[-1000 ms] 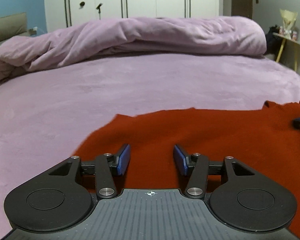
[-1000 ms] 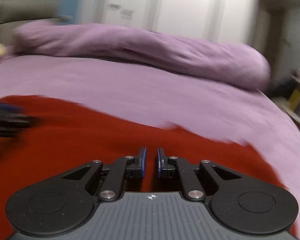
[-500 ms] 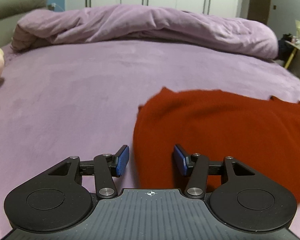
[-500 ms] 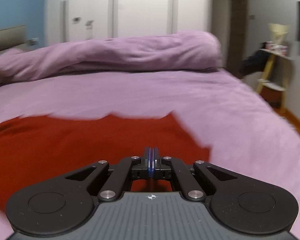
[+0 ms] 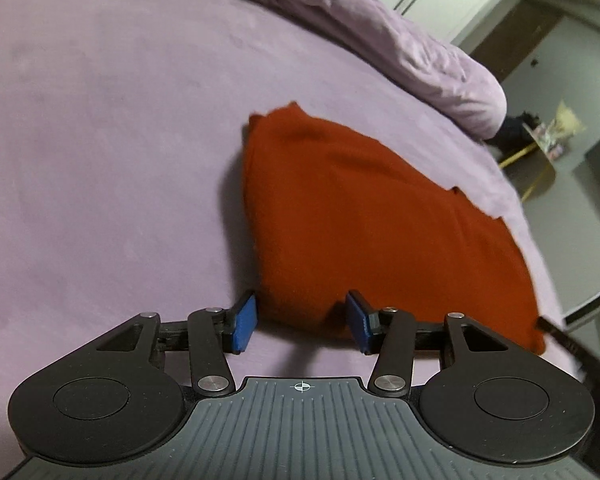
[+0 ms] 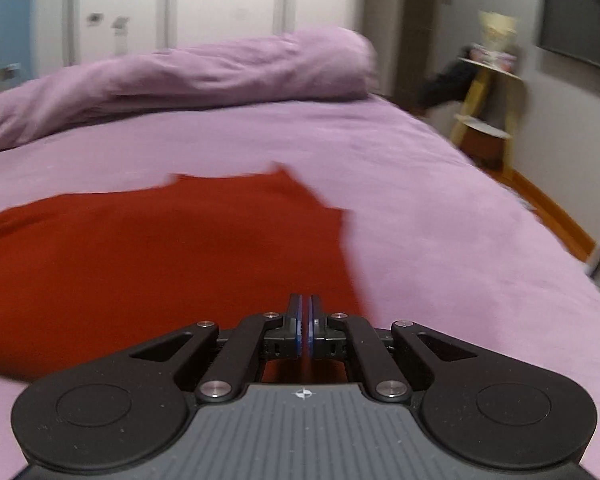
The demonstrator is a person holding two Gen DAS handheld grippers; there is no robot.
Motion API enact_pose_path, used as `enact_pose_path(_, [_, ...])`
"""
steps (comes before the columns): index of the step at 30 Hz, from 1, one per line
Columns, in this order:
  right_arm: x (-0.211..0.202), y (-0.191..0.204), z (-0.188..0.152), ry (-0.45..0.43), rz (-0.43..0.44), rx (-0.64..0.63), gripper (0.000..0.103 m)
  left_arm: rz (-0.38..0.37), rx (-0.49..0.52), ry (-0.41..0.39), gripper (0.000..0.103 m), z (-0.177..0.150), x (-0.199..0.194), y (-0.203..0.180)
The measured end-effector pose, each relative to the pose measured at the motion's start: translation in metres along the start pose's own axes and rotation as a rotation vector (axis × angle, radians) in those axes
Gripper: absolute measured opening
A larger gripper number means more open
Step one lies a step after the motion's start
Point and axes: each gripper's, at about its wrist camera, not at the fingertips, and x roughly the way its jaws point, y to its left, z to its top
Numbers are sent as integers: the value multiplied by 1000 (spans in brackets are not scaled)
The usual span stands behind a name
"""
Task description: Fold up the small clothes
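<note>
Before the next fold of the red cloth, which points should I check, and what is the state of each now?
1. Left tongs open: ok.
2. Near edge of the red cloth between the left tongs' blue pads: ok.
3. Right tongs shut: ok.
4. Cloth actually pinched in the right tongs: cannot tell; red shows behind the pads.
5. Cloth lying flat on the purple bed: not ok, it bulges.

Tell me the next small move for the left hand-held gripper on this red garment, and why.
Probably close the left hand-held gripper: its jaws stand open astride the red garment's near edge, while the right hand-held gripper looks already shut on it.
</note>
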Motion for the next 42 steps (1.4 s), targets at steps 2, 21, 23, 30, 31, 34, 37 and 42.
enact_pose_path(2, [-5, 26, 1, -1, 103, 7, 2, -34, -98, 4, 51, 3, 12, 10])
enact_pose_path(21, [2, 199, -7, -13, 387, -126, 1, -156, -373, -90, 23, 12, 28, 29])
enact_pose_path(23, [1, 190, -10, -43, 364, -99, 1, -140, -375, -86, 23, 12, 28, 28])
enact_pose_path(30, [6, 152, 1, 48, 488, -18, 1, -56, -229, -116, 22, 25, 12, -4])
enact_pose_path(31, [0, 139, 2, 11, 478, 12, 1, -39, -185, -129, 22, 28, 8, -15])
enact_pose_path(34, [-12, 101, -1, -31, 446, 98, 1, -5, -21, -171, 22, 35, -3, -59])
enact_pose_path(37, [-20, 59, -9, -23, 409, 209, 2, -6, 186, -194, 21, 33, -5, -121])
enact_pose_path(42, [-27, 17, -13, -38, 339, 303, 2, -38, 402, -140, 22, 5, 35, -203])
